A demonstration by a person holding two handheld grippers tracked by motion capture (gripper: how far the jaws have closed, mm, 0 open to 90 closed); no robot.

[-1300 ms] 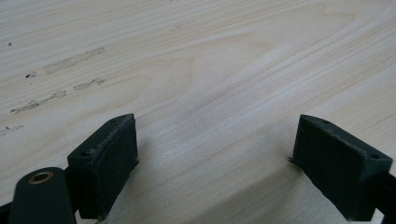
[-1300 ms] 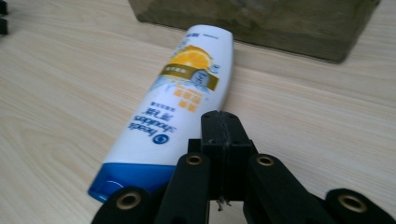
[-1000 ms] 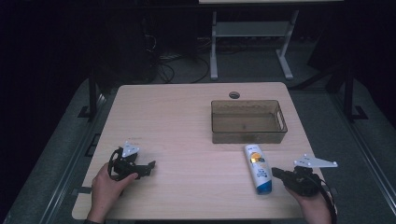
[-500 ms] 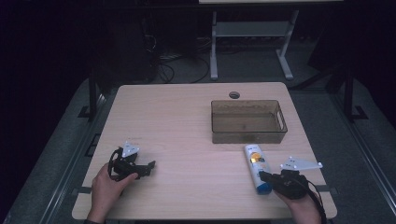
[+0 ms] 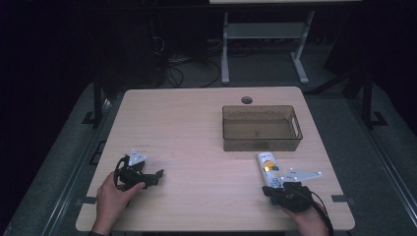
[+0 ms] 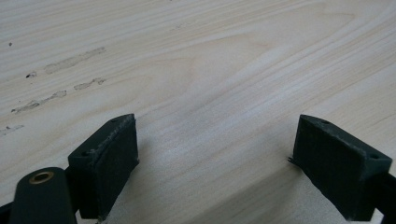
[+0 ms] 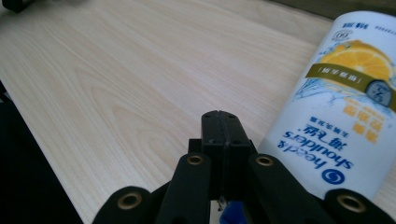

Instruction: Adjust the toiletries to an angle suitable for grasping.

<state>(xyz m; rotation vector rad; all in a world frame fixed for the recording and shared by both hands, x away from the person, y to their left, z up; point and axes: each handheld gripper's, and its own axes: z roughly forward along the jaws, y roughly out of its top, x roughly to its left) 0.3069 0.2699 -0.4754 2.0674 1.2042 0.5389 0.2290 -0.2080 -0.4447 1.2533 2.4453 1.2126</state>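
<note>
Where the person's forearms came in at the near edge of the desk [image 5: 196, 118], found the right gripper [image 5: 273, 189] low over the wood, its fingers [image 7: 219, 135] pressed flat together with nothing between them. Lay just beside those closed fingers, on the side away from the left hand: a white shampoo bottle [image 5: 269, 169] on its side, an orange slice on its label [image 7: 362, 58] and a blue cap end [image 7: 231, 218] close under the fingers. Could not tell whether the fingers touched the bottle; looked at most a brush against its near end. Stretched away from the fingertips toward the far side of the desk, that bottle, lengthwise.

Well apart, across the near part of the desk, sat the left gripper [image 5: 150, 177] in the person's left hand [image 5: 112, 196], fingers [image 6: 109, 158] spread wide over bare wood, gripping nothing. Showed a few faint smudges [image 6: 70, 60] on the wood beyond those open fingers.

Farther out, past the bottle's far end and close to it, stood a smoky transparent bin [image 5: 260, 141] with handle slots. Beyond the bin, a round cable hole [image 5: 247, 100] near the far edge of the desk.
</note>
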